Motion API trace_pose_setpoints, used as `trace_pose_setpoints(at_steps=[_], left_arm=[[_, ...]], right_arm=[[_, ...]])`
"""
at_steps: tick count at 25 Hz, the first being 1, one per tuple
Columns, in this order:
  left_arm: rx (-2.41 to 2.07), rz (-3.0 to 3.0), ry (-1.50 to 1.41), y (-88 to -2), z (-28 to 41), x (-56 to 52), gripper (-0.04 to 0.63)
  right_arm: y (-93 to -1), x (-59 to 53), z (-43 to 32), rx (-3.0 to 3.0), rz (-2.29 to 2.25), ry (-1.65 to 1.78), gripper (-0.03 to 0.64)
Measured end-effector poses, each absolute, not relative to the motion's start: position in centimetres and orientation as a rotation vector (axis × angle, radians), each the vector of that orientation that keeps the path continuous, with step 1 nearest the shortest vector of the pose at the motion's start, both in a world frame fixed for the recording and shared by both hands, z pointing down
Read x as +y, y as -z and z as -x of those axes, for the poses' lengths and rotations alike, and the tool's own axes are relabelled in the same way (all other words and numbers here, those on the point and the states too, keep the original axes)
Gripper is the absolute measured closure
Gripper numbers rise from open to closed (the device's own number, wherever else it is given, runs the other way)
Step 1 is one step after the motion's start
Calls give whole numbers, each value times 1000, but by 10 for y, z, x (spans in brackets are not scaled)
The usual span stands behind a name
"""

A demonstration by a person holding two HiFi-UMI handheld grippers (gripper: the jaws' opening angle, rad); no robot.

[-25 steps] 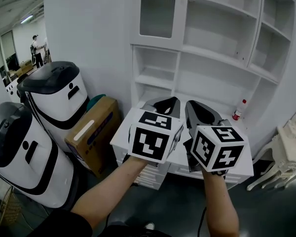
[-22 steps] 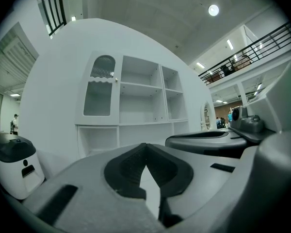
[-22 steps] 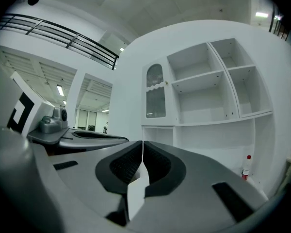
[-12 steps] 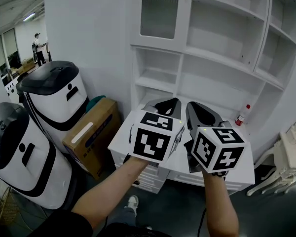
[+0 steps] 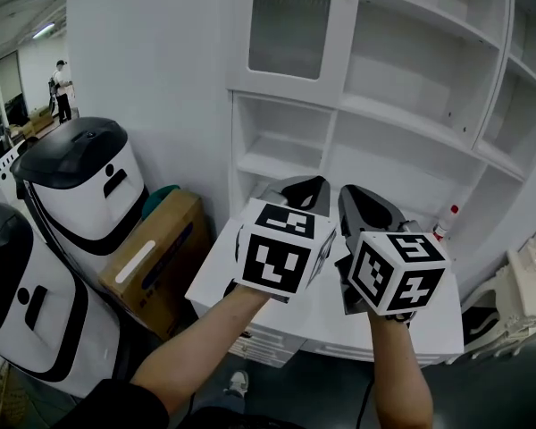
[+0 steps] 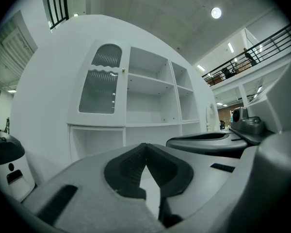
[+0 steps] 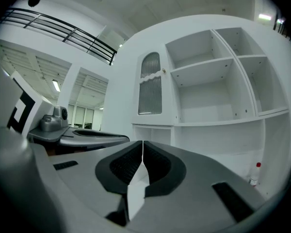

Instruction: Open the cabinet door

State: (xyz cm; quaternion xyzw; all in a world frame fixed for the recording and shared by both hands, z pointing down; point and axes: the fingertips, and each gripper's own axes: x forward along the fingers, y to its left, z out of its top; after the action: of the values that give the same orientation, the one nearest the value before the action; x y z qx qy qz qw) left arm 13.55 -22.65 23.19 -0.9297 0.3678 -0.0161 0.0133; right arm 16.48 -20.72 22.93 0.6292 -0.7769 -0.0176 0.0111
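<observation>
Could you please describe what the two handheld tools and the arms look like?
The left tool and right tool each have a grey shell, black ribbed pads and a white cube with black square markers. The forearms are bare; a dark sleeve shows on the left arm.

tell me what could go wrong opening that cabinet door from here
Both the left claw and right claw are shut, so either might just bump the small knob instead of gripping it. A miss could strike the pane of the cabinet door. The bottle on the counter could get knocked.
</observation>
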Motion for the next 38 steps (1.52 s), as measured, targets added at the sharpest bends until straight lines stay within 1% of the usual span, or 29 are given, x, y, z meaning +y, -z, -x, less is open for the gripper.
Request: trace_pose_setpoints(at_steps=[9, 20, 30, 38], left_arm=[[1036, 2925, -75, -203, -147, -310, 589], [882, 2772, -109, -143, -145, -381, 589], [774, 2690, -99, -113, -146, -410, 588], [747, 2545, -189, -64, -152, -416, 587]], right_arm=[[-207, -291, -175, -2373, -2026, 98, 595], [-164, -362, -166, -2437, -2049, 155, 595], [-126, -390, -164, -2466, -2107, 234, 594], [-114, -405, -168, -2481, -2089, 261, 594]])
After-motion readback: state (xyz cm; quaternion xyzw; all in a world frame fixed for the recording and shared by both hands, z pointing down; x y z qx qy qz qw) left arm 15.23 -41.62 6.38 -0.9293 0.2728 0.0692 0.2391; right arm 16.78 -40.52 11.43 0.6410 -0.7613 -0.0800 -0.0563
